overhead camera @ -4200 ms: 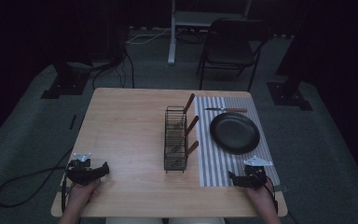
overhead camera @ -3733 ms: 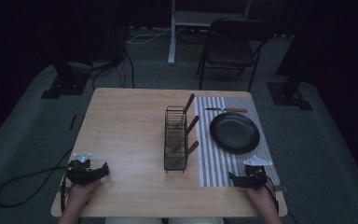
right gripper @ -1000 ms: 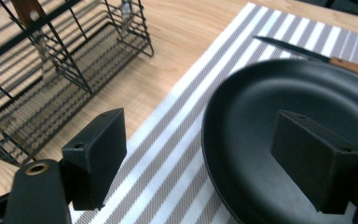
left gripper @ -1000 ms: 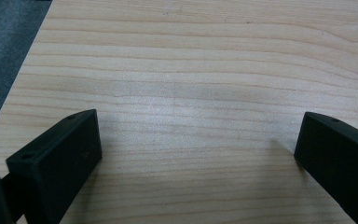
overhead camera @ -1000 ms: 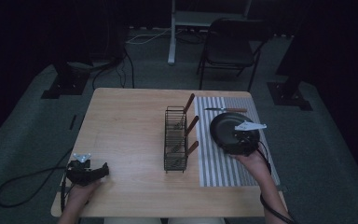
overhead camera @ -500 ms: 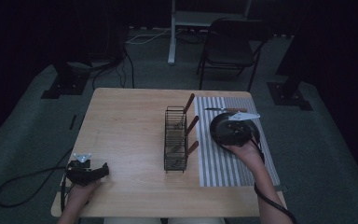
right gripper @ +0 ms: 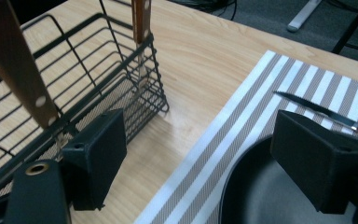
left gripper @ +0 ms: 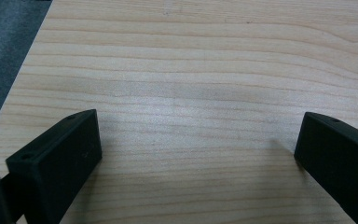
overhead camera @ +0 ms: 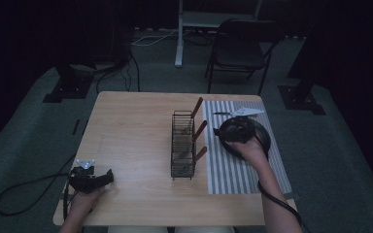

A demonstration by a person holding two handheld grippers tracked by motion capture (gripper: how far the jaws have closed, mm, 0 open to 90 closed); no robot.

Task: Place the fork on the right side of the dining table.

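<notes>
My right gripper (overhead camera: 227, 130) hovers open over the left rim of a black plate (overhead camera: 262, 141) that lies on a striped mat (overhead camera: 233, 170). In the right gripper view its jaws (right gripper: 200, 144) stand wide apart, the plate (right gripper: 261, 196) under the right one and nothing between them. Just left of it stands a black wire rack (overhead camera: 183, 145) (right gripper: 74, 88) holding three wooden-handled utensils (right gripper: 14, 60). A wooden-handled knife (right gripper: 314, 111) lies on the mat behind the plate. My left gripper (overhead camera: 103, 177) rests open at the table's front left, over bare wood (left gripper: 198, 140).
The wooden table (overhead camera: 131, 126) is bare between the left gripper and the rack. A cable (overhead camera: 24, 187) trails off the front left edge. A dark chair (overhead camera: 238, 53) and stand bases (overhead camera: 68, 87) sit on the floor beyond the table.
The right gripper left the table's front right corner, rose over the black plate and drifted left toward the rack. The left gripper has stayed put.
</notes>
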